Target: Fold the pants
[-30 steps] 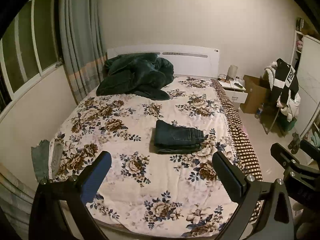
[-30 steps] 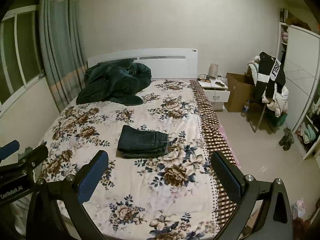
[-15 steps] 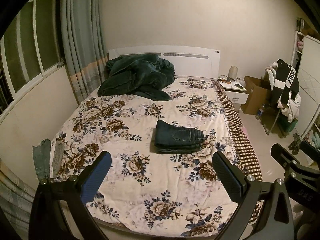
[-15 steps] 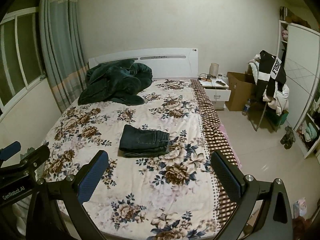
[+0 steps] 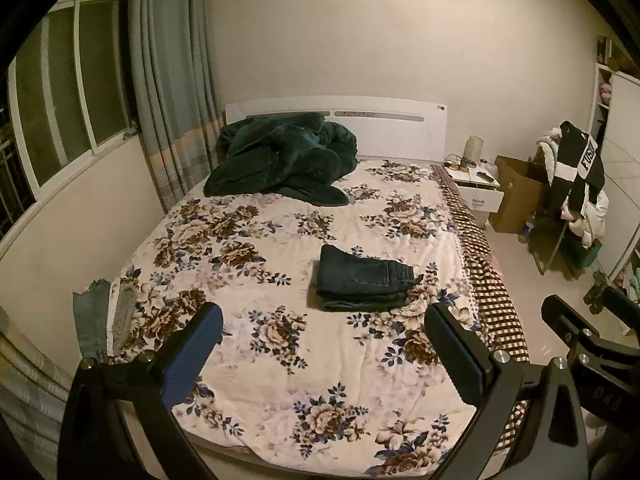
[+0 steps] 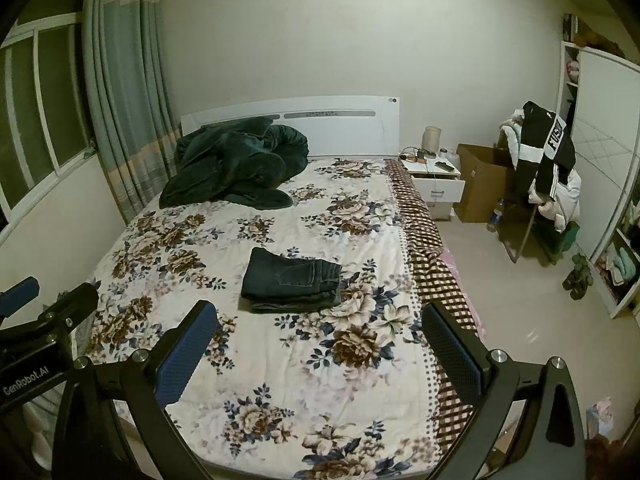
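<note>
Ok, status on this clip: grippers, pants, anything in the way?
Left gripper open, right gripper open, both empty. Pants folded on bed. Nothing in the way.

1. Your left gripper (image 5: 324, 350) has drawn slightly back and up from the bed (image 5: 280, 360): more curtain (image 5: 172, 80) and window show.
2. Your right gripper (image 6: 320, 346) has lifted likewise; the folded pants (image 6: 292, 280) sit lower in its view.
</note>
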A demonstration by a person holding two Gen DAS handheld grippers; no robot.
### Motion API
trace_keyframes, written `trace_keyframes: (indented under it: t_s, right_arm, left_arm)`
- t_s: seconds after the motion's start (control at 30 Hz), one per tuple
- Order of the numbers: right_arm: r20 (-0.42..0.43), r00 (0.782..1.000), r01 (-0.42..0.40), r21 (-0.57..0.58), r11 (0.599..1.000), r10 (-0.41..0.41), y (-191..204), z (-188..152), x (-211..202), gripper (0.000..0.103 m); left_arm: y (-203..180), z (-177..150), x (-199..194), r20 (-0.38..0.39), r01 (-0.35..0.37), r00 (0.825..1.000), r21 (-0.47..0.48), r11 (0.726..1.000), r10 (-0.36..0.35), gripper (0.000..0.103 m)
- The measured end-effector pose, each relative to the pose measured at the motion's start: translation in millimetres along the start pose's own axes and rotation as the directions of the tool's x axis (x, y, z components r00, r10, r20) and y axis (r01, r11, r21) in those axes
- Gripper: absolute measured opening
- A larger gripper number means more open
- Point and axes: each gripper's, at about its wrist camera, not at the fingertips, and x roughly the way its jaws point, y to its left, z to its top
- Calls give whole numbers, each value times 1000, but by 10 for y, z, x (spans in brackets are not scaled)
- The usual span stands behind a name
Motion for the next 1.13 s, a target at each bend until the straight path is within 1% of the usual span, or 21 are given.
trace_keyframes:
  t_s: [0.23, 0.63, 0.83, 1.13]
  right_arm:
    - [1, 1000, 1, -2, 1000, -1, -6, -1, 14, 103]
    - [2, 1000, 0, 0, 1000, 0, -27, -6, 9, 103]
    - [8, 1000, -5, -6, 1000, 5, 34, 68, -10, 103]
    - [5, 1000, -8, -4, 1000, 8, 79, 87, -10, 103]
  left_arm:
    - [-38, 17, -26, 14, -17, 1000, 10, 1000, 17, 103]
    - [-54, 37, -36, 22, -18, 1000, 15, 1000, 18, 103]
    - [-73, 52, -62, 30, -28, 999, 8, 1000, 28, 103]
    - [-71, 63, -61, 39, -32, 999, 12, 999, 31, 103]
